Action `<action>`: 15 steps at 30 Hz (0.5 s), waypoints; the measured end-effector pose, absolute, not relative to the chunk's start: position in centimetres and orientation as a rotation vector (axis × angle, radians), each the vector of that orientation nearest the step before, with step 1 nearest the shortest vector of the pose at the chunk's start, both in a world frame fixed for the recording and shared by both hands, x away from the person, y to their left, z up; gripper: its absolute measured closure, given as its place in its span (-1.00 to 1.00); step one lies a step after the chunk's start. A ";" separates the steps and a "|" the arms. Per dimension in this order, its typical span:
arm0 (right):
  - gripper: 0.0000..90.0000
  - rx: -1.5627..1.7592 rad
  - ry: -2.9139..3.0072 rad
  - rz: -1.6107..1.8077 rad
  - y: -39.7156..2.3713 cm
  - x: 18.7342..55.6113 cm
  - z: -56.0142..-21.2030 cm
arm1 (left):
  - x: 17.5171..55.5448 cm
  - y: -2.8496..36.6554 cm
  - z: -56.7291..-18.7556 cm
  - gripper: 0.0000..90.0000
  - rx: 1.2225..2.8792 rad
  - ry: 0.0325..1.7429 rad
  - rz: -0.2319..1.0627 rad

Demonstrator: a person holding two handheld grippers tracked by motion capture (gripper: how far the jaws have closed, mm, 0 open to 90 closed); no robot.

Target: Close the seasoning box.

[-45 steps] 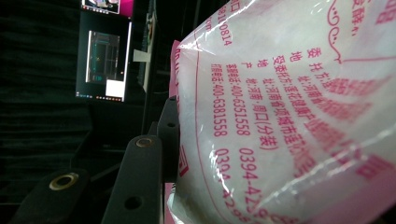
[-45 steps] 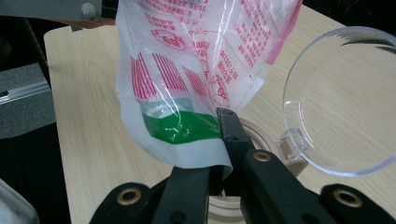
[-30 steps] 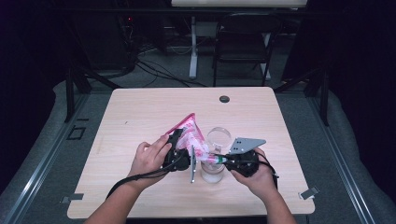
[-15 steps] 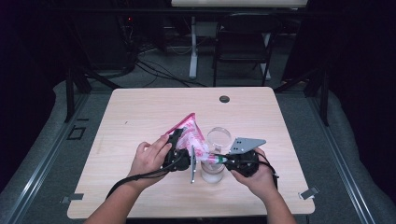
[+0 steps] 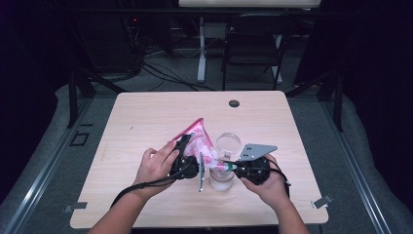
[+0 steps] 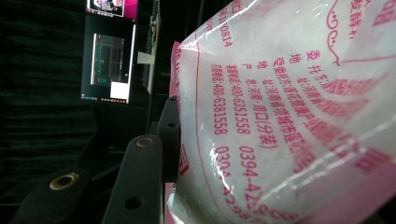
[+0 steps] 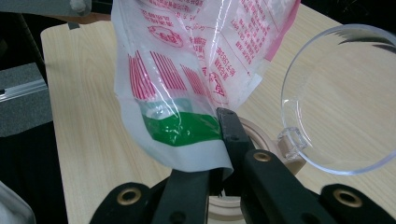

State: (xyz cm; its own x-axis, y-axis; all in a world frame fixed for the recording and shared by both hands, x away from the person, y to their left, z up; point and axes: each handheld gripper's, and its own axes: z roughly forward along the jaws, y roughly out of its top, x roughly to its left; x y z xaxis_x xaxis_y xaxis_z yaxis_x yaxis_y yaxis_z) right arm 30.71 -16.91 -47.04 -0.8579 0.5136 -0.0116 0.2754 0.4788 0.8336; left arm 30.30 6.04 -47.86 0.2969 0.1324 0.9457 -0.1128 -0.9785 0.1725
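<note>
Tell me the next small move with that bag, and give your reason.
Probably tilt the bag further so its pinched lower corner opens over the jar. Both the left gripper and the right gripper already clamp it, and the clear lid stands flipped open.
</note>
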 end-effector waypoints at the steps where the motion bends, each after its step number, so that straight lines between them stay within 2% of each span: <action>1: 1.00 0.674 2.468 1.321 -16.9 30.7 -47.1 | 30.3 6.0 -47.9 0.43 2.356 0.019 1.749; 15: 1.00 0.675 2.468 1.318 -17.0 30.8 -47.1 | 30.2 6.0 -47.8 0.43 2.360 0.015 1.760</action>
State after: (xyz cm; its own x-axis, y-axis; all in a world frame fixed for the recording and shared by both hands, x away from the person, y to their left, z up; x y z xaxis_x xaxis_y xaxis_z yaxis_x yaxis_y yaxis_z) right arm 30.75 -16.95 -47.10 -0.8574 0.5145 -0.0127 0.2756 0.4800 0.8329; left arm 30.17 5.96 -47.79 0.2924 0.1255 0.9480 -0.1090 -0.9805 0.1635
